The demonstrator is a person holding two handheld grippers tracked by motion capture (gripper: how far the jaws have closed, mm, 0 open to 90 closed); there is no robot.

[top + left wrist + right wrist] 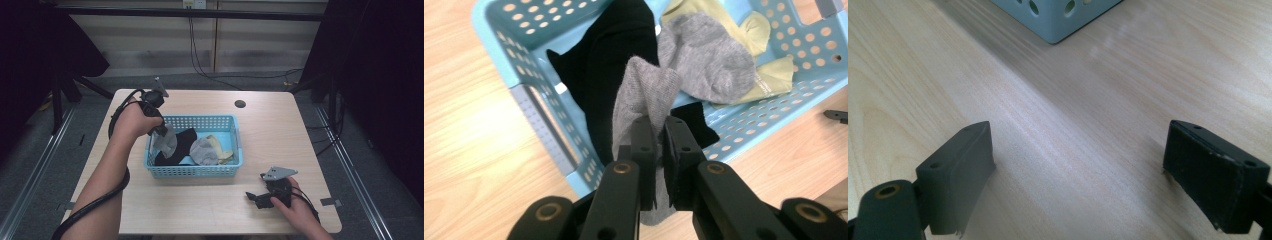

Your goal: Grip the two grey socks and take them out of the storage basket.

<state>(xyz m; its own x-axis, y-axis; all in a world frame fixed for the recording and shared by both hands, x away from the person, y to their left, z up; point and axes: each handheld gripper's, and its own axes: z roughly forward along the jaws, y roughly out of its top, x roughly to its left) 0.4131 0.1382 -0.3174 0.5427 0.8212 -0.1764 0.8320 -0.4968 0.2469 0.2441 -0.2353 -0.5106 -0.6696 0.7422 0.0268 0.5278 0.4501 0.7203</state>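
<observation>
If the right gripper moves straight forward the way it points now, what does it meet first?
Probably the near corner of the blue basket. The right gripper stands open over bare table, and nothing lies between; depth is hard to judge.

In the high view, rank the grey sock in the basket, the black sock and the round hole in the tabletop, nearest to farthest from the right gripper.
1. Grey sock, right of the basket's middle.
2. Black sock, left of it in the basket.
3. Round hole, beyond the basket, far side of the table.

The right gripper rests on the near right tabletop.
</observation>
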